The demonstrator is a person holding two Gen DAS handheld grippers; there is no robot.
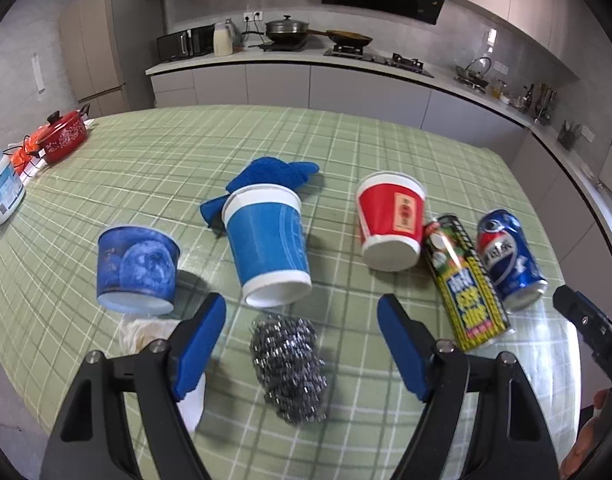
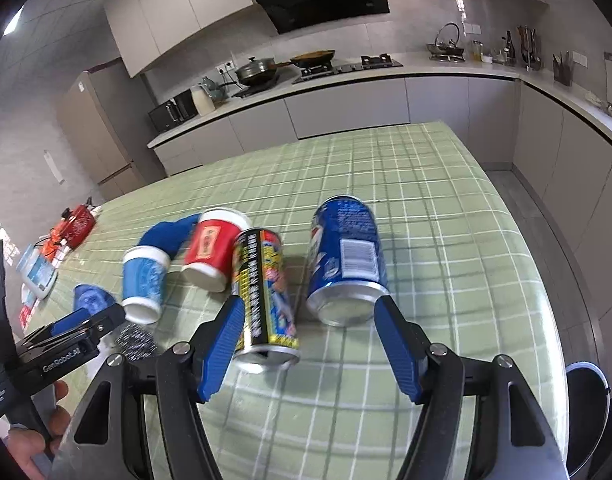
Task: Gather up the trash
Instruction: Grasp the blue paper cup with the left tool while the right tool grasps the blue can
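Trash all over the counter (image 1: 385, 148), nothing collected; left tool (image 1: 302, 344) and right tool (image 2: 309, 340) spread, both empty.

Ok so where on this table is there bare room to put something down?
Free: the far half of the green checked tablecloth behind the blue glove, and the cloth right of the blue can toward the table edge. Crowded: the near row from the dark blue cup across to the yellow can, with the steel scourer in front.
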